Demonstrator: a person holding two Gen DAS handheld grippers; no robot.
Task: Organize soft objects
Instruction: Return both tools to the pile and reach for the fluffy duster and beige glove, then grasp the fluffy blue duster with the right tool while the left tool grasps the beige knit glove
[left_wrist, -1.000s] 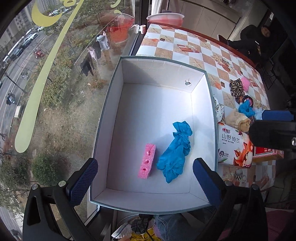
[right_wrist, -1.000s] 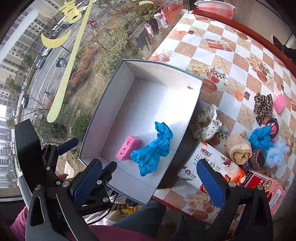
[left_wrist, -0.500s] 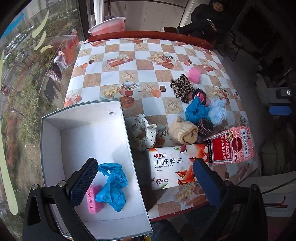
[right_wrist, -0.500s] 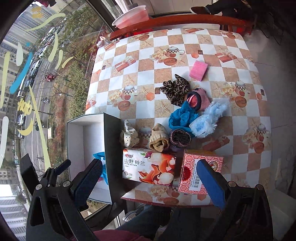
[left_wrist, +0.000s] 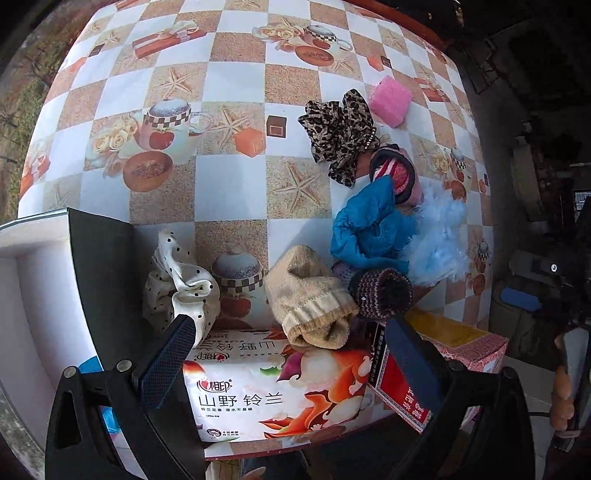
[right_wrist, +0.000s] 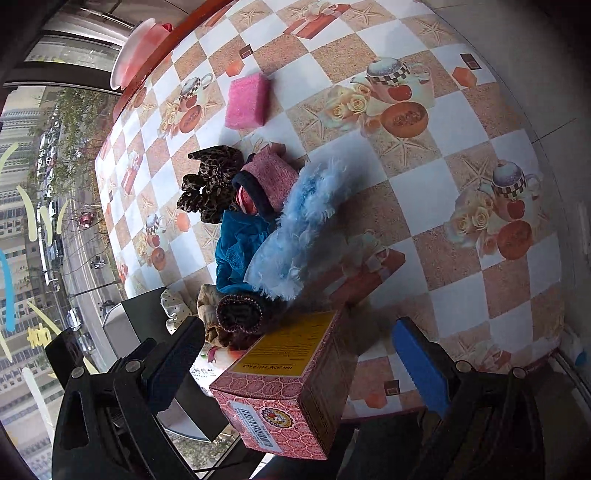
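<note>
Both grippers, left (left_wrist: 291, 354) and right (right_wrist: 299, 354), are hanging wide apart and gripping nothing. The soft pile (left_wrist: 373, 236) is lying on the table (left_wrist: 229, 81), right of the box (left_wrist: 33, 280) and behind the tissue pack (left_wrist: 273, 391).

My left wrist camera looks down from above the near table edge, close over the tissue pack (left_wrist: 273, 387), with the white box (left_wrist: 33, 295) at its left. My right wrist camera sits further right, just above the red carton (right_wrist: 284, 391), facing across the table (right_wrist: 461, 206). Both views share the blue glove (left_wrist: 369, 229) (right_wrist: 240, 251) and pink sponge (left_wrist: 390, 100) (right_wrist: 247, 101).
</note>
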